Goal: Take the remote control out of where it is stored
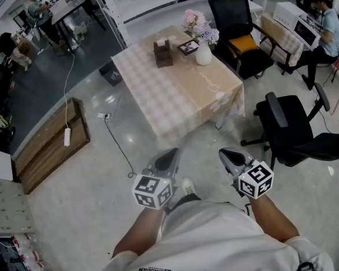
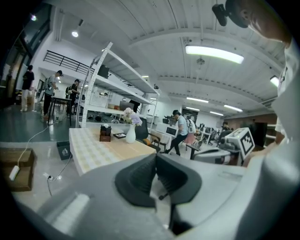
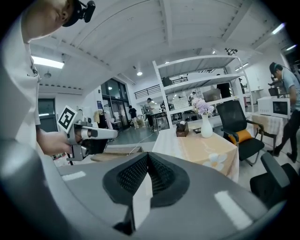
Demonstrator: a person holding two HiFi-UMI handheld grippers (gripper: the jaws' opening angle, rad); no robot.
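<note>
A table with a checked cloth [image 1: 172,97] stands ahead of me. On its far end are a small brown holder box [image 1: 163,52], a picture frame [image 1: 187,46] and a white vase of flowers [image 1: 203,53]. At this distance I cannot make out a remote control in the box. My left gripper [image 1: 170,156] and right gripper [image 1: 227,154] hang side by side over the floor, well short of the table. Both are shut and hold nothing. The left gripper view shows its jaws [image 2: 156,157] closed, with the box [image 2: 105,134] far beyond. In the right gripper view the jaws [image 3: 147,157] are also closed, facing the table [image 3: 197,147].
Two black office chairs [image 1: 240,28] [image 1: 290,123] stand to the right of the table. A wooden board [image 1: 48,146] with a power strip lies on the floor at left, and a cable [image 1: 119,144] runs across the floor. A small bin [image 1: 111,73] sits by the table's left corner. A person [image 1: 324,34] sits at far right.
</note>
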